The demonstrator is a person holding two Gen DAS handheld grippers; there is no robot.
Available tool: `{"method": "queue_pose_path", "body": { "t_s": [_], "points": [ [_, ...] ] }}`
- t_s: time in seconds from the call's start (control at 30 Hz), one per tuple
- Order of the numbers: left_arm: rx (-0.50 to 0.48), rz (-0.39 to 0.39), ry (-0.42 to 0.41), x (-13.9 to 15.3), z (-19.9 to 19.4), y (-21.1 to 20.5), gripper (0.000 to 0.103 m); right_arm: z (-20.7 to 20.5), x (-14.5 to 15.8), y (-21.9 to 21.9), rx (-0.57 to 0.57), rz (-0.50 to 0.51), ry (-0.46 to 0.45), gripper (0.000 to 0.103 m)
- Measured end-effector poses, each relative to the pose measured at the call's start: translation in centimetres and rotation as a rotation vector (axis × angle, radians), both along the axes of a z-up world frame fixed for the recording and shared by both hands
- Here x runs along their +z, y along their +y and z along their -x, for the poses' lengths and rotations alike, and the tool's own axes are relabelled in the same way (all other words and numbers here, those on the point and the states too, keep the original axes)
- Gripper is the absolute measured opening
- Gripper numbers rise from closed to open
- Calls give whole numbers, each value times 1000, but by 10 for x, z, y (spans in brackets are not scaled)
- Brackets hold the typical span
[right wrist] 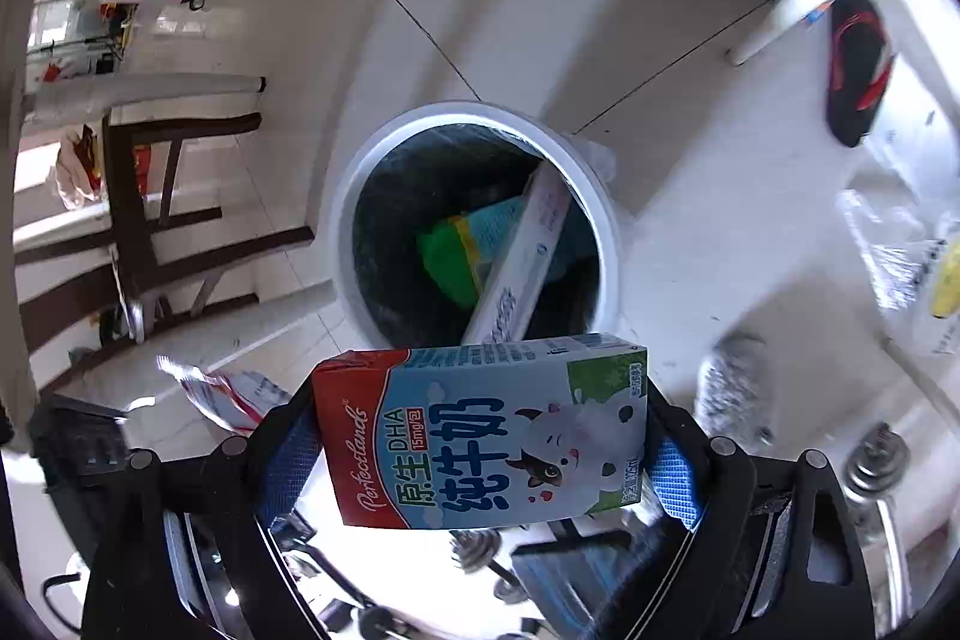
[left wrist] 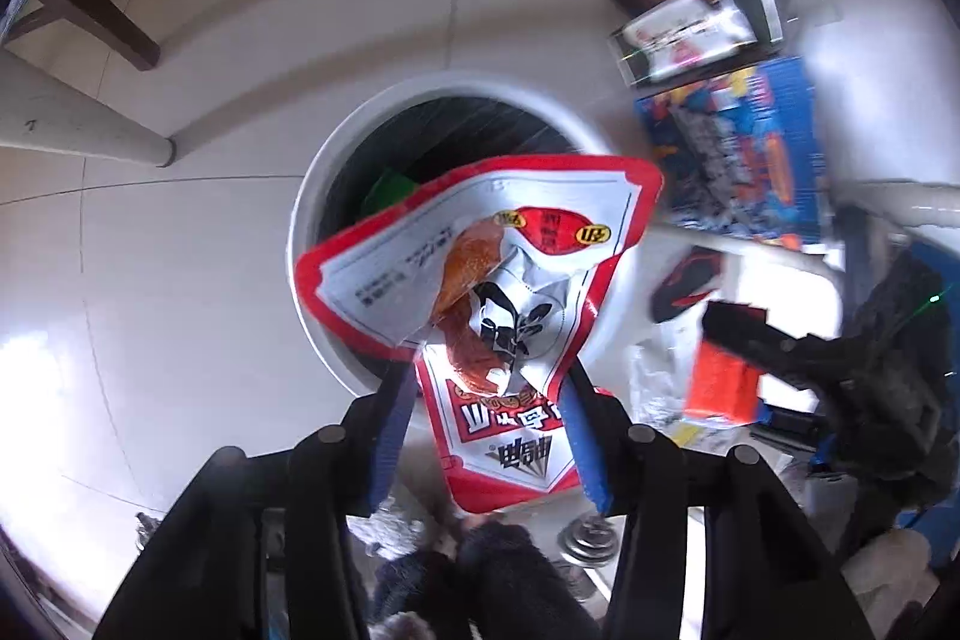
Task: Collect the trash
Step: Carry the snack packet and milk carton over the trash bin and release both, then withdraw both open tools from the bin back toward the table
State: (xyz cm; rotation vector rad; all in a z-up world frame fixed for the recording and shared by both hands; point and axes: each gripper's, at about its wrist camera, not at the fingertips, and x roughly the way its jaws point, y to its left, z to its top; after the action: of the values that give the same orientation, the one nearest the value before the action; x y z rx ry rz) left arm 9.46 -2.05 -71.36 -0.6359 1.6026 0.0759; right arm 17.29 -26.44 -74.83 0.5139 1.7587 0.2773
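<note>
A white round bin (left wrist: 324,196) with a black liner stands on the tiled floor below both grippers. My left gripper (left wrist: 487,370) hangs over its near rim with its blue pads (left wrist: 393,436) apart. A crumpled red-and-white snack wrapper (left wrist: 480,268) sits loosely between them, touching the right pad only. In the right wrist view the bin (right wrist: 348,196) holds a green packet (right wrist: 447,256) and a long white box (right wrist: 522,256). My right gripper (right wrist: 480,400) is shut on a blue, white and red milk carton (right wrist: 480,436), held sideways just short of the bin.
A pale table leg (left wrist: 90,130) and dark chair legs (left wrist: 102,10) stand left of the bin. A blue printed box (left wrist: 738,148) and a black-and-red slipper (right wrist: 858,64) lie to its right. Metal weights (right wrist: 870,460) and plastic bags (right wrist: 900,250) lie near the bin.
</note>
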Motion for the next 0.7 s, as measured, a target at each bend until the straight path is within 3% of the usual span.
{"method": "queue_pose_path", "body": {
  "t_s": [0.03, 0.07, 0.1, 0.17, 0.23, 0.37, 0.57, 0.7],
  "points": [
    [-2, -10, 4, -6, -1, 1, 57, -5, -12, 2, -9, -13, 14, 93],
    [2, -21, 4, -9, -1, 3, 63, -8, -23, 4, -24, -27, 29, 94],
    [15, -29, -3, -10, 1, 7, 69, -12, -34, 4, -39, -41, 42, 102],
    [45, -32, -20, -9, 6, 13, 79, -14, -48, 8, -65, -47, 57, 103],
    [59, -67, -27, -5, 12, 18, 100, -16, -58, 14, -66, -37, 62, 103],
    [59, -118, -12, -5, 24, 23, 103, -15, -55, 20, -21, 23, 20, 103],
    [43, -230, 7, 16, 53, 16, 103, 6, -13, 36, 237, 340, -183, 103],
    [55, -279, 18, 42, 70, 10, 103, 29, 17, 44, 349, 428, -282, 103]
  ]
}}
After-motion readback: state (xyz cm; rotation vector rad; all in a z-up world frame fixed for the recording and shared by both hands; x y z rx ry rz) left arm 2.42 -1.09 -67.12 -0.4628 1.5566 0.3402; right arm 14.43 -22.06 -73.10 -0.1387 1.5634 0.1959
